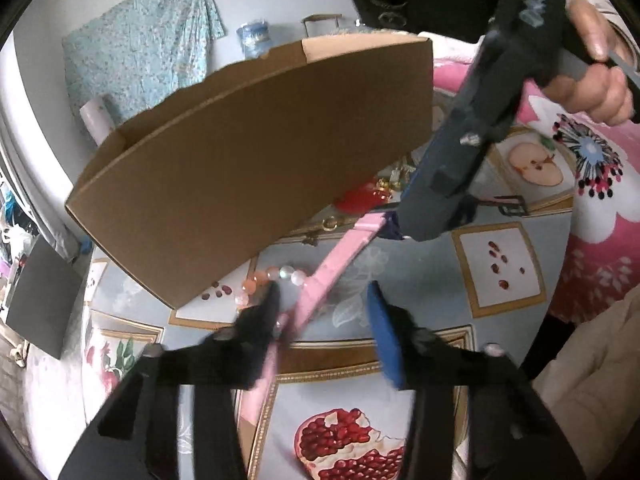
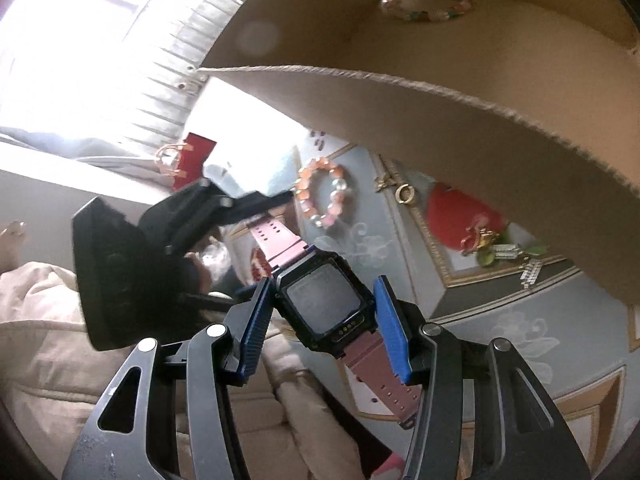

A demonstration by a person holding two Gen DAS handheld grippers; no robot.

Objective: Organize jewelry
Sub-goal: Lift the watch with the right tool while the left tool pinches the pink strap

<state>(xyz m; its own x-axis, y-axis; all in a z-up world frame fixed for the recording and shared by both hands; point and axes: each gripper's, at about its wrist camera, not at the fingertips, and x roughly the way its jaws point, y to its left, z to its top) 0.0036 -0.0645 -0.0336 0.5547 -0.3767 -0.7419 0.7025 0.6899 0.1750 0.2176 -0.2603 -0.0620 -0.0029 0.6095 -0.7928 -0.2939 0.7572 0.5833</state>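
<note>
My right gripper [image 2: 324,284] is shut on a black square watch [image 2: 324,300] with pink straps, held just above the table. In the left wrist view its pink strap [image 1: 340,264] runs down from the right gripper [image 1: 400,228] and passes between the fingers of my left gripper [image 1: 324,292]. The strap lies against the left finger [image 1: 272,300], and the blue pad [image 1: 380,320] stands apart from it. A pink and orange bead bracelet [image 1: 260,280] [image 2: 322,196] lies on the table beside the cardboard box [image 1: 260,152]. Another bead bracelet [image 2: 424,2] lies inside the box [image 2: 440,120].
Gold rings [image 2: 404,194] and a small pile of jewellery [image 2: 496,248] lie on the fruit-print tablecloth [image 1: 500,264] near the box. A person's hand [image 1: 592,80] grips the right tool. A red gift bag [image 2: 192,156] stands beyond the table.
</note>
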